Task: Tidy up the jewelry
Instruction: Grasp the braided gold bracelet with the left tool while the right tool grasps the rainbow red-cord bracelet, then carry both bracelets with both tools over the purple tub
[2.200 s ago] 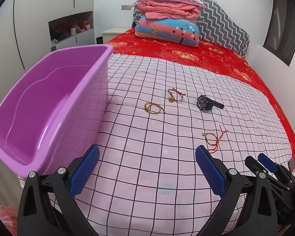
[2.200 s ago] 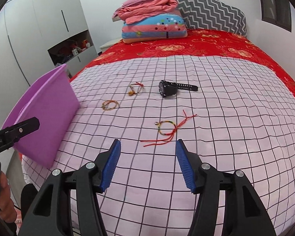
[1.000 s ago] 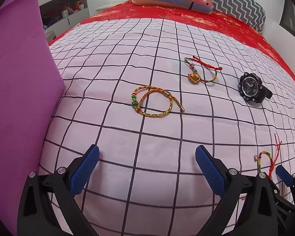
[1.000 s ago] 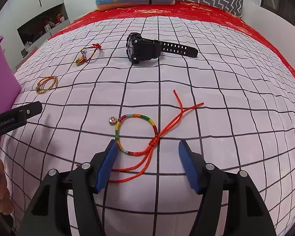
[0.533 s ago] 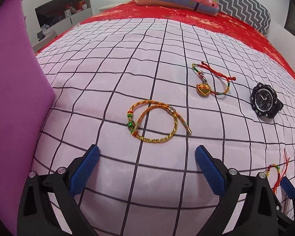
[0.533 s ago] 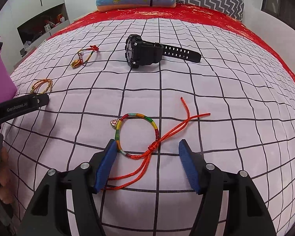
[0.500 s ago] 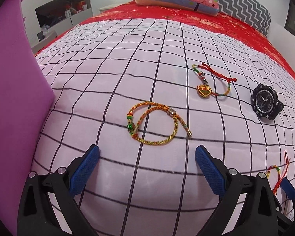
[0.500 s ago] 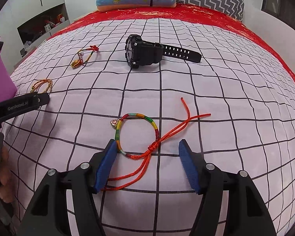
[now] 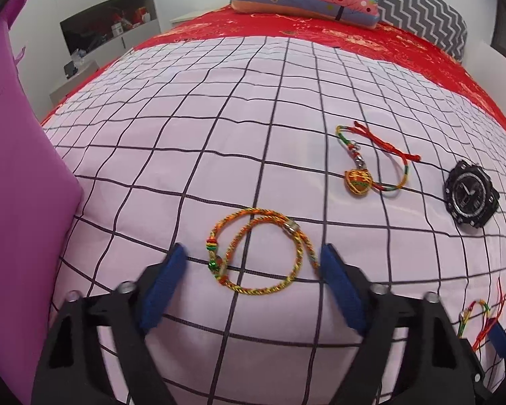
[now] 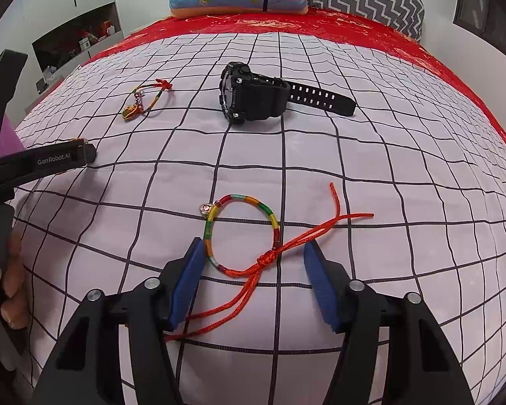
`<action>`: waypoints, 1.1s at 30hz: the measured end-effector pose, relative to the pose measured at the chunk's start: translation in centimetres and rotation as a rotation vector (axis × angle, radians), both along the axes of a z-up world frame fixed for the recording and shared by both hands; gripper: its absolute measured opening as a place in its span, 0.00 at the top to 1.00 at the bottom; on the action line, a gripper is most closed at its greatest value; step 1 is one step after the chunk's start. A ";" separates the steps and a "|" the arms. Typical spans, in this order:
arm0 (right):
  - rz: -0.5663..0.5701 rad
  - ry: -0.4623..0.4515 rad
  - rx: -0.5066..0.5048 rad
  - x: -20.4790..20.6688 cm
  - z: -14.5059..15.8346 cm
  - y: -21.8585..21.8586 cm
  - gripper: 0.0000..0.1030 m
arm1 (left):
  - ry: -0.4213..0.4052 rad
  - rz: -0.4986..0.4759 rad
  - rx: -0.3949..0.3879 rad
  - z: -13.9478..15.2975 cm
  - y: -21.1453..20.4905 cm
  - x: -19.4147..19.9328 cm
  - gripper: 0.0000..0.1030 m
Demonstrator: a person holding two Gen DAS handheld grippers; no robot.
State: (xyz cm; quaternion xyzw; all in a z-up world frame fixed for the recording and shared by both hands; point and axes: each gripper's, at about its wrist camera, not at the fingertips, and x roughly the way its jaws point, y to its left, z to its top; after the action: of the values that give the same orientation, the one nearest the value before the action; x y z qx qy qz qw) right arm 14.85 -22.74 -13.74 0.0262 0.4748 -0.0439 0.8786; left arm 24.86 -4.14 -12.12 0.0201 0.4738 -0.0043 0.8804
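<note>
- Since a second ago, my left hand-held gripper [image 9: 249, 263] has come down around the braided bracelet [image 9: 259, 253], jaws closing, not yet touching.
- Right hand-held gripper [image 10: 253, 263], half-wide and closing, straddles the rainbow bracelet [image 10: 243, 229] on the bed [image 10: 404, 175].
- I'd pinch cords low, sparing the sheet.

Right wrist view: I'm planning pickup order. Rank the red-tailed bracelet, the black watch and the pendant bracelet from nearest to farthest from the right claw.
1. Red-tailed bracelet: lying between the closing jaws of the right claw, not yet pinched.
2. Black watch: farther up the bed, straight ahead.
3. Pendant bracelet: up and to the left, slightly farther than the watch.
</note>
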 end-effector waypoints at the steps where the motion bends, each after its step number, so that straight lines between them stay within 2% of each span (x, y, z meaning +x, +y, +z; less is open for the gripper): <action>1: 0.003 -0.001 -0.006 0.0 0.0 0.1 0.51 | -0.001 -0.010 0.003 0.1 -0.2 -0.2 0.46; 2: 0.008 -0.002 -0.011 0.0 0.1 0.3 0.58 | -0.001 -0.021 0.008 0.2 -0.4 -0.5 0.59; 3: 0.013 -0.002 -0.014 0.0 0.1 0.4 0.67 | 0.003 -0.032 0.005 0.3 -0.5 -0.8 0.67; 4: 0.020 -0.003 -0.017 0.0 0.1 0.5 0.70 | 0.009 -0.040 0.001 0.4 -0.6 -1.1 0.81; 5: 0.025 -0.003 -0.023 -0.1 0.2 0.7 0.80 | 0.017 -0.045 -0.005 0.5 -0.6 -1.3 0.90; 6: 0.032 -0.002 -0.023 -0.1 0.2 0.8 0.89 | 0.024 -0.049 -0.012 0.5 -0.6 -1.6 0.90; 8: 0.040 0.005 -0.004 -0.3 0.3 0.9 0.90 | 0.038 -0.056 -0.037 0.9 -0.4 -2.3 0.90; 16: 0.027 0.013 0.212 -3.8 1.6 0.1 0.91 | 0.072 -0.102 -0.107 2.5 0.3 -8.2 0.90; 22: 0.050 -0.034 0.251 -7.7 5.0 1.1 0.91 | -0.029 -0.051 -0.136 6.8 2.4 -13.3 0.90; 33: 0.176 -0.165 0.293 -10.9 12.7 6.4 0.91 | -0.192 0.023 -0.179 15.0 8.0 -20.0 0.90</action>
State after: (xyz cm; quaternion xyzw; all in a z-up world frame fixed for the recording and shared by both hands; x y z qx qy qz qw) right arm 3.93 -16.31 -1.04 0.1157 0.4031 0.1047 0.9018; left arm 4.86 3.89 2.91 -0.0636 0.3851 -0.0344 0.9200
